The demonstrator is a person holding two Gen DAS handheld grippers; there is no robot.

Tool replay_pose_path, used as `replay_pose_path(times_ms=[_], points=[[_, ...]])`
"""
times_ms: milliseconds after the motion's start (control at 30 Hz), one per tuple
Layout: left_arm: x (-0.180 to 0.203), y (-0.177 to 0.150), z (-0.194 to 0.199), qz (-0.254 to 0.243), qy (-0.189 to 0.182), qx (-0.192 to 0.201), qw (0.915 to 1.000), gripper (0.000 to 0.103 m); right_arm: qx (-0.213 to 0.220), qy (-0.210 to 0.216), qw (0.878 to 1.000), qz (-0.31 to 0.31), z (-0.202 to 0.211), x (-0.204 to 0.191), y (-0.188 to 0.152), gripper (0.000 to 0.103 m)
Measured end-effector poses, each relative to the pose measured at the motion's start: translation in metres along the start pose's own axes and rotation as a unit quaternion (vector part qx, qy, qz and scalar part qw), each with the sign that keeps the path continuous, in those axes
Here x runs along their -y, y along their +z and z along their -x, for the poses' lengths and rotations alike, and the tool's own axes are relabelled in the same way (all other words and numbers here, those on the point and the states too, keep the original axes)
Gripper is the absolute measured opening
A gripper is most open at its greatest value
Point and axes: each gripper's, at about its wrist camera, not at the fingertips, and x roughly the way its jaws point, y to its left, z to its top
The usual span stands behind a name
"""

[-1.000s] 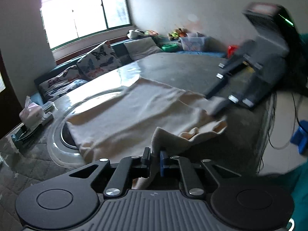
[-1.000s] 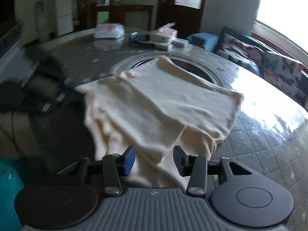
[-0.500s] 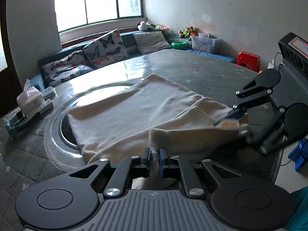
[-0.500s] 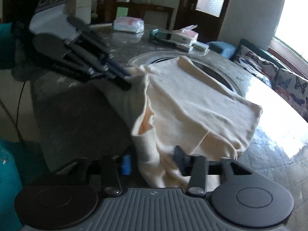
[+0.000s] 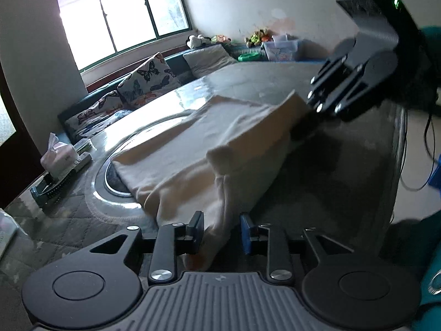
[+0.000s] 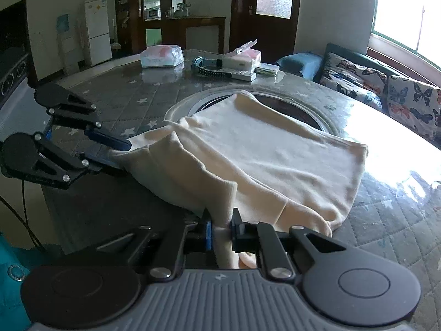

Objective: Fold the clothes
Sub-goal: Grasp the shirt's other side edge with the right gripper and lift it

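Observation:
A cream garment [image 5: 198, 149] lies folded over the round glass table, and it also shows in the right wrist view [image 6: 261, 149]. My left gripper [image 5: 222, 233] stands open with the near hem of the garment hanging loose between its fingers. It also shows in the right wrist view [image 6: 115, 154] at the garment's left corner. My right gripper [image 6: 222, 233] is shut on the garment's other near corner. It also shows in the left wrist view [image 5: 306, 115], holding that corner raised above the table.
The grey star-patterned table [image 6: 132, 93] has a glass turntable ring [image 5: 99, 176]. Tissue boxes [image 6: 242, 58], a plastic bag [image 6: 161, 55] and a black-blue holder [image 5: 52, 187] stand at its far edge. A sofa with butterfly cushions [image 5: 148, 80] lies beyond.
My left gripper has opened and let the garment's hem go. My right gripper has closed on its corner and lifted it. Both views have shifted.

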Motion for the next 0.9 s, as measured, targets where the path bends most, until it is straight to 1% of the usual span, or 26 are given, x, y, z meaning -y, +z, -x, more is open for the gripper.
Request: replay_pose_path(times_ms=[33, 133, 200, 333, 433, 500, 667, 800, 900], points=[[-0.001, -0.001, -0.001, 0.001, 0.005, -0.001, 1.0000, 0.012, 0.003, -0.003, 1.000, 0.001, 0.001, -0.001, -0.001, 0.010], [-0.003, 0.000, 0.006, 0.010, 0.005, 0.011, 0.9999, 0.009, 0.017, -0.008, 1.000, 0.005, 0.007, -0.006, -0.002, 0.010], [-0.002, 0.001, 0.018, 0.013, -0.007, 0.022, 0.9996, 0.008, 0.027, -0.009, 1.000, 0.007, 0.015, -0.010, -0.003, 0.009], [-0.001, 0.003, 0.044, 0.021, -0.029, 0.032, 0.9988, 0.008, 0.040, -0.005, 0.999, 0.017, 0.039, -0.017, -0.005, 0.009], [-0.002, 0.002, 0.059, 0.040, -0.035, 0.041, 0.9977, 0.009, 0.039, 0.004, 0.999, 0.026, 0.058, -0.025, -0.007, 0.009], [-0.006, 0.005, 0.062, 0.051, -0.032, 0.045, 0.9972, 0.009, 0.037, 0.007, 0.999, 0.030, 0.065, -0.028, -0.005, 0.009], [-0.028, 0.026, 0.048, 0.086, -0.010, 0.050, 0.9950, 0.009, 0.040, -0.002, 0.999, 0.030, 0.061, -0.017, 0.018, 0.009], [-0.057, 0.051, 0.023, 0.115, 0.010, 0.048, 0.9921, 0.009, 0.039, -0.003, 0.999, 0.019, 0.046, 0.009, 0.048, 0.009], [-0.080, 0.070, -0.002, 0.128, 0.020, 0.042, 0.9907, 0.009, 0.030, -0.008, 0.999, 0.017, 0.029, 0.030, 0.069, 0.009]])
